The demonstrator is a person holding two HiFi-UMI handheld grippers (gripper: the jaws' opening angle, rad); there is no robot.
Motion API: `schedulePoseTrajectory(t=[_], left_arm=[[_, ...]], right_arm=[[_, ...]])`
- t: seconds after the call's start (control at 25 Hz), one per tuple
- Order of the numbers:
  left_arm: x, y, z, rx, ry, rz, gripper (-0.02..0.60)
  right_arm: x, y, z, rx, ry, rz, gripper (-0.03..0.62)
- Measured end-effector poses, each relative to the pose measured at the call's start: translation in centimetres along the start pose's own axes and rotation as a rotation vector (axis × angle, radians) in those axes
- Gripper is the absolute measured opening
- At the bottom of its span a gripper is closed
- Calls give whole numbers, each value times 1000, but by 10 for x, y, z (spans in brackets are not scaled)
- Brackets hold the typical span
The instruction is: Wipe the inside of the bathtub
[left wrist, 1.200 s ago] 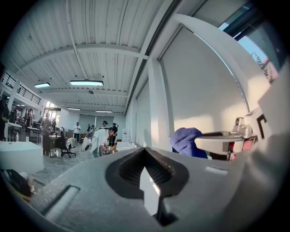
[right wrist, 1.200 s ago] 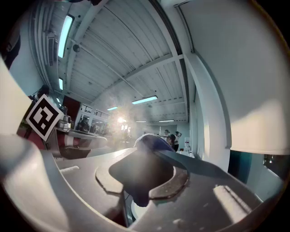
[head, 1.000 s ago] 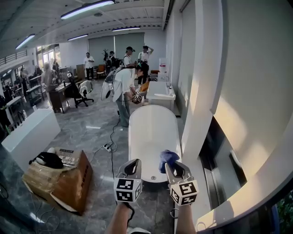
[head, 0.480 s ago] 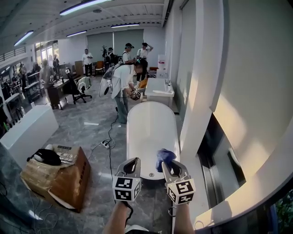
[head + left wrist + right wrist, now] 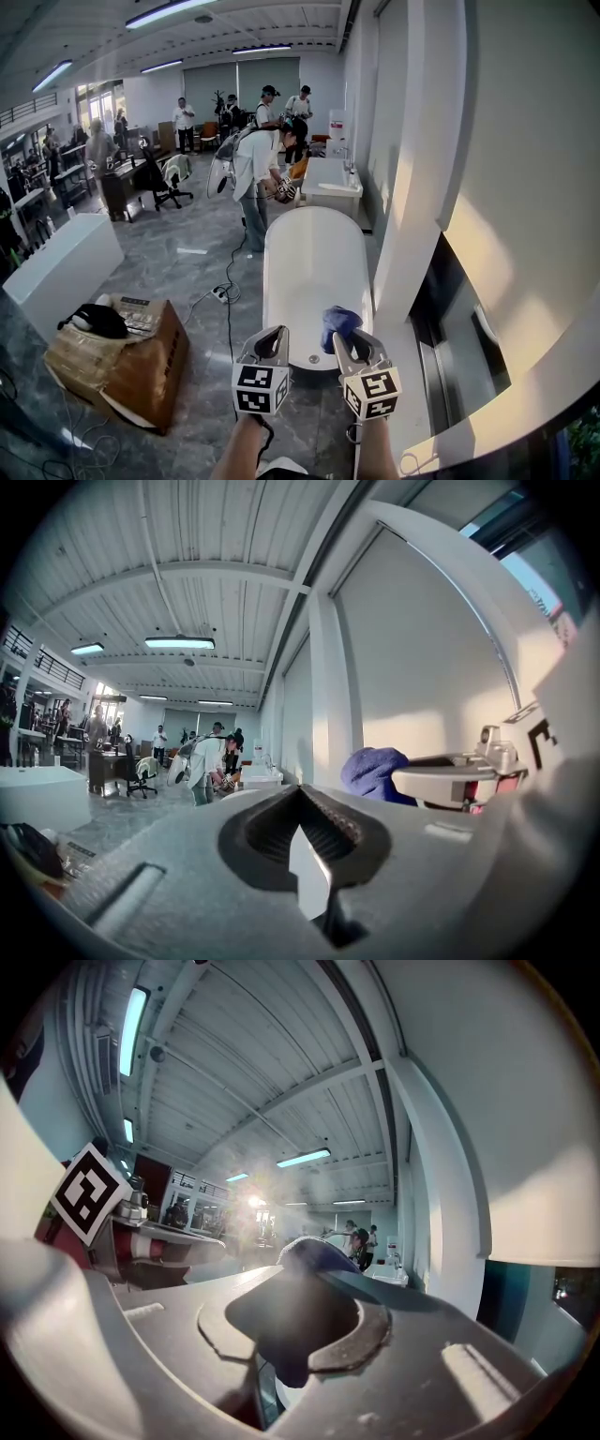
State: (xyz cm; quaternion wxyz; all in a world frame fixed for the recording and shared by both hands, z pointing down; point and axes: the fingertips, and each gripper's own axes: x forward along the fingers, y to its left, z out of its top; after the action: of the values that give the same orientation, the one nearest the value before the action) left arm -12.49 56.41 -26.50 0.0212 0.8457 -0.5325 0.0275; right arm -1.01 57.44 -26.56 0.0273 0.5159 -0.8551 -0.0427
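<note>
A long white bathtub [image 5: 314, 267] stands on the grey floor along the right wall, and its near end is just ahead of both grippers. My right gripper [image 5: 343, 336] is shut on a bunched blue cloth [image 5: 339, 321], held above the tub's near rim. In the right gripper view the blue cloth [image 5: 314, 1252] sticks out between the jaws. My left gripper [image 5: 273, 341] hangs beside it to the left, shut with nothing in it. The left gripper view shows the blue cloth [image 5: 375, 771] and the right gripper's body at the right.
A person [image 5: 255, 178] bends over the tub's far end, with other people farther back. A cardboard box [image 5: 127, 356] sits on the floor at the left, behind it a white block [image 5: 61, 272]. A cable [image 5: 228, 314] runs along the floor. A white column [image 5: 412, 234] flanks the tub's right side.
Hardly anything differs. Both grippers stay before the tub's near end with the cloth still held; the head view sways slightly and the bent person shifts a little.
</note>
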Motion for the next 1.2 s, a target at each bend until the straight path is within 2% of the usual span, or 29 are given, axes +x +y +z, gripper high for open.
schedulePoseTrajectory(t=[0.36, 0.72, 0.92, 1.2], left_arm=[[24, 16, 1, 3, 13, 12, 5], [82, 40, 7, 9, -15, -9, 5], [122, 72, -2, 1, -6, -12, 5], [185, 134, -23, -25, 63, 11, 5]], right_arm=[[27, -11, -2, 8, -2, 9, 81], [78, -46, -3, -11, -16, -22, 81], [128, -55, -17, -1, -4, -17, 81], [213, -66, -44, 34, 50, 7, 83]])
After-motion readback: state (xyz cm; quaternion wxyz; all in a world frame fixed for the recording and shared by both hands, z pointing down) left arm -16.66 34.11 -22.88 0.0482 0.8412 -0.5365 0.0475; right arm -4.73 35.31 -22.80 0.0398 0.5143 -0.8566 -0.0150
